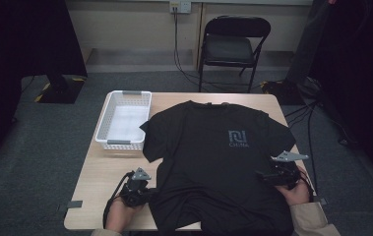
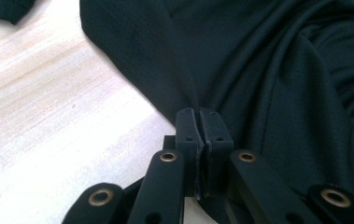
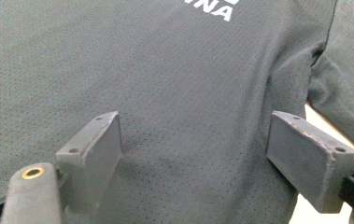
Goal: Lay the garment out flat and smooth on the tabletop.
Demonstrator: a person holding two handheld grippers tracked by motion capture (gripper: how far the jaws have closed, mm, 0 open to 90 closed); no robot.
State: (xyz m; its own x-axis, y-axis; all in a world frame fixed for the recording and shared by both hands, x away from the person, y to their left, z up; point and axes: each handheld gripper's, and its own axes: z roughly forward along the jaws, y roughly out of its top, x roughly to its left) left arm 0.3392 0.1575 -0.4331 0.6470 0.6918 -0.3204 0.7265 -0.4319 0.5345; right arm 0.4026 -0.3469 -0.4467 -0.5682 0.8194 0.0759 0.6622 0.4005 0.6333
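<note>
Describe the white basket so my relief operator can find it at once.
Start at the wooden table with the black T-shirt spread across it. At the table's far left corner, beside the shirt's sleeve, sits the white basket. It is the one pale, rectangular, slatted container there, with nothing in it.

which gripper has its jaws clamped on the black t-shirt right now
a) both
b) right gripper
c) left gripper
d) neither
c, since in the left gripper view the left gripper has its jaws pressed together on the edge of the black t-shirt, while in the right gripper view the right gripper has its jaws wide apart over the flat fabric.
</note>
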